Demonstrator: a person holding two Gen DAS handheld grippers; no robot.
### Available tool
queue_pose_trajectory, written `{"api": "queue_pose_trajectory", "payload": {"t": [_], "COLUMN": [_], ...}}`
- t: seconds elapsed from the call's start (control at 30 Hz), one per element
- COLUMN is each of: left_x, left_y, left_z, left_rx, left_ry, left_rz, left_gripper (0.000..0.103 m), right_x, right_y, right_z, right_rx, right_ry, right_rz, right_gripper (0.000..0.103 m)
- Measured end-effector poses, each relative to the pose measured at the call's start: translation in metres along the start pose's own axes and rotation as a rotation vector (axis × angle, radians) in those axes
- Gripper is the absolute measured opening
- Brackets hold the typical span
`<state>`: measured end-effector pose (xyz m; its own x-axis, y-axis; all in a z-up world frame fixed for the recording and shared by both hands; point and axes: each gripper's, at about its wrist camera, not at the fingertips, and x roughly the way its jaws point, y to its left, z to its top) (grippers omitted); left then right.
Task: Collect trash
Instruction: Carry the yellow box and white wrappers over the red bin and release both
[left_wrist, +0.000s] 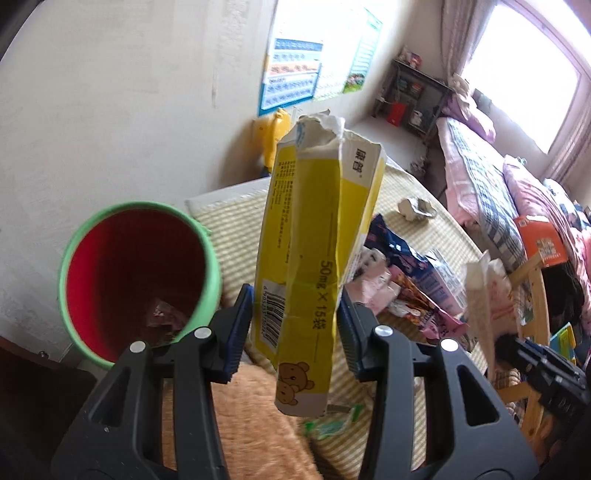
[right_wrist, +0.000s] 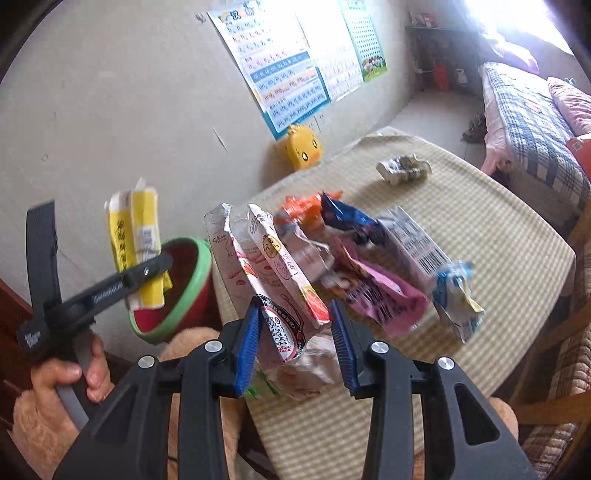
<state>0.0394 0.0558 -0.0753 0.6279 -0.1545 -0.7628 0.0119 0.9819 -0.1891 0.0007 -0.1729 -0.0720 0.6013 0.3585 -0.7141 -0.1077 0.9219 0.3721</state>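
Observation:
A crumpled yellow box (left_wrist: 314, 229) stands upright in the air, with my left gripper (left_wrist: 293, 332) shut on its lower part. To its left is the bucket (left_wrist: 74, 243), green rim and red inside, with some trash at its bottom. In the right wrist view my right gripper (right_wrist: 295, 343) is shut on a pink-and-white snack carton (right_wrist: 273, 266), raised off the striped table (right_wrist: 480, 229). That view also shows the left gripper (right_wrist: 147, 269) holding the yellow box (right_wrist: 136, 229) above the bucket (right_wrist: 199, 266). The right gripper (left_wrist: 546, 365) and its carton (left_wrist: 484, 288) show at the right of the left wrist view.
A heap of wrappers and cartons (right_wrist: 362, 258) lies mid-table, with a blue-and-yellow wrapper (right_wrist: 458, 299) at its right and a crumpled pack (right_wrist: 402, 168) farther back. A yellow duck toy (right_wrist: 303, 146) sits by the wall. A bed (right_wrist: 528, 110) and wooden chair (left_wrist: 535, 295) stand on the right.

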Motion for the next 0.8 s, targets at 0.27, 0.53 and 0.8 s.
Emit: {"api": "queue_pose_trajectory", "payload": {"t": [0.27,0.53,0.8], "left_x": [-0.017,-0.028,-0.028], "left_y": [0.044,0.088,0.122], "left_z": [-0.004,-0.006,-0.010], "left_rx": [-0.050,-0.097,-0.141], "left_ry": [-0.042,-0.075,-0.071], "left_rz": [0.084,0.175,0.212], "left_gripper": [0.042,0.042,0.043], "right_x": [0.014,0.041,0.076], "right_y": [0.030,0.075,0.123], "right_z": [0.020,0.029,0.029], "right_rx": [0.002,-0.031,-0.090], "right_ry": [-0.019,-0.002,0.046], "right_rz": [0.049,0.102,0.145], "right_gripper": [0.036,0.037,0.037]}}
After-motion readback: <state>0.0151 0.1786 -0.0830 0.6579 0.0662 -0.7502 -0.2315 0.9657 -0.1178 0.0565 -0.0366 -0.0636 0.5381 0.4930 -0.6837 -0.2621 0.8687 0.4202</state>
